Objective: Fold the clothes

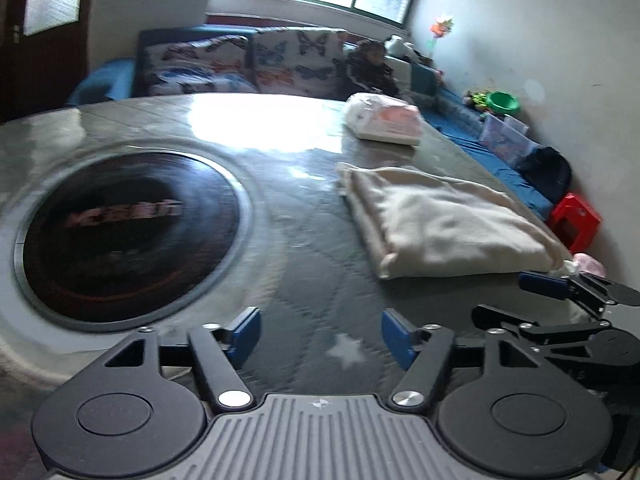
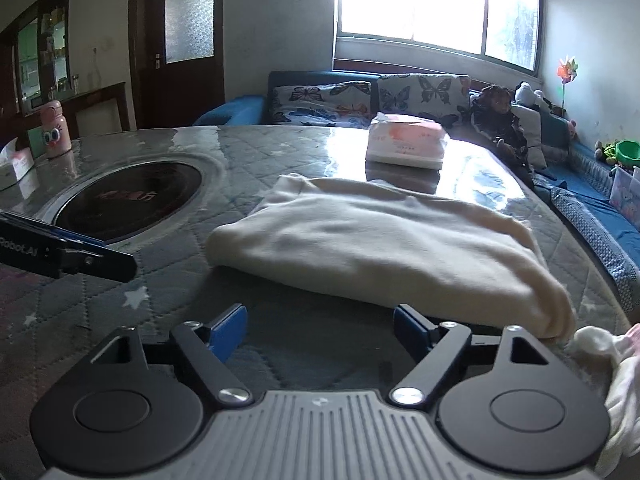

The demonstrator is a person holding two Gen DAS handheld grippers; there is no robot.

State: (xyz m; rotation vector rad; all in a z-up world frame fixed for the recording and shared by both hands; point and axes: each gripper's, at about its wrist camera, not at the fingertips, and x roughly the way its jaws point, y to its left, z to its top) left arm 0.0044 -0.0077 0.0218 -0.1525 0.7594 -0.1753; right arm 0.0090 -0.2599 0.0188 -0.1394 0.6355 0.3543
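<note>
A cream garment (image 2: pixel 380 248) lies folded flat on the quilted table (image 2: pixel 168 280); the left wrist view shows the same garment (image 1: pixel 444 220) to the right. My right gripper (image 2: pixel 320 330) hovers just in front of the fold's near edge, open, with only table between its blue pads. My left gripper (image 1: pixel 320 334) is open over bare table to the left of the garment, holding nothing. The right gripper (image 1: pixel 516 300) appears at the garment's near right corner. A finger of the left gripper (image 2: pixel 100 260) juts in from the left.
A loose white and pink cloth (image 2: pixel 616 380) hangs at the table's right edge. A tissue pack (image 2: pixel 406 146) sits beyond the garment. A round dark hotplate (image 1: pixel 128 232) is set into the table on the left. A pink bottle (image 2: pixel 56 130) stands far left. A sofa (image 2: pixel 360 96) lies behind.
</note>
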